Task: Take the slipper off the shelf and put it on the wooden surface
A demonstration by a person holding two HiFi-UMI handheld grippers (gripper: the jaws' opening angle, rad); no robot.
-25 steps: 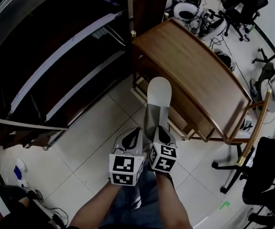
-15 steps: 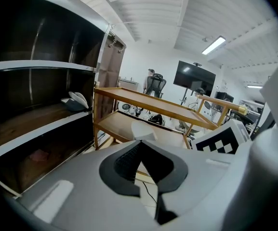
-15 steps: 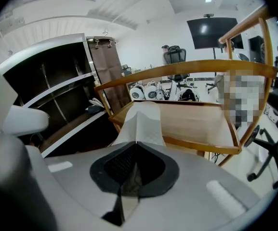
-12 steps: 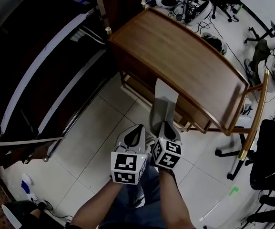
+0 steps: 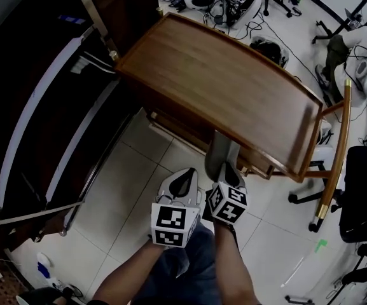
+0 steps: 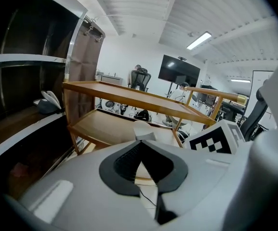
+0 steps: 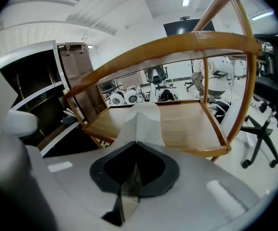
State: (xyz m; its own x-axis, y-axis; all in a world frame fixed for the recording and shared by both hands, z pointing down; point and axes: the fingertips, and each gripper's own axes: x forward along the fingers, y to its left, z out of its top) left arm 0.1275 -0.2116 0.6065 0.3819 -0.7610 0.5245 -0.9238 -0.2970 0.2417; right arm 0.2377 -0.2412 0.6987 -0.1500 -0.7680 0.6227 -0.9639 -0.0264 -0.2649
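- Slipper (image 5: 222, 151): in the head view its far end is hidden under the near edge of the table (image 5: 221, 75) top, and its near end is covered by the right gripper (image 5: 226, 173)
- Shelf (image 5: 49, 107): cut by the left edge, inside too dark to read
- Pale thing (image 6: 47, 101) on the shelf, left gripper view: too dim to name
- Arms (image 5: 234, 269): cut by the bottom edge

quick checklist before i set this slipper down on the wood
1. Slipper gripped by right gripper: ok.
2. Slipper toe over the lower wooden shelf: ok.
3. Shelf spot ahead of the toe bare: ok.
4. Slipper clear of the table top above: ok.
5. Left gripper shut, empty, off the slipper: ok.
6. Sole touching the shelf: cannot tell.
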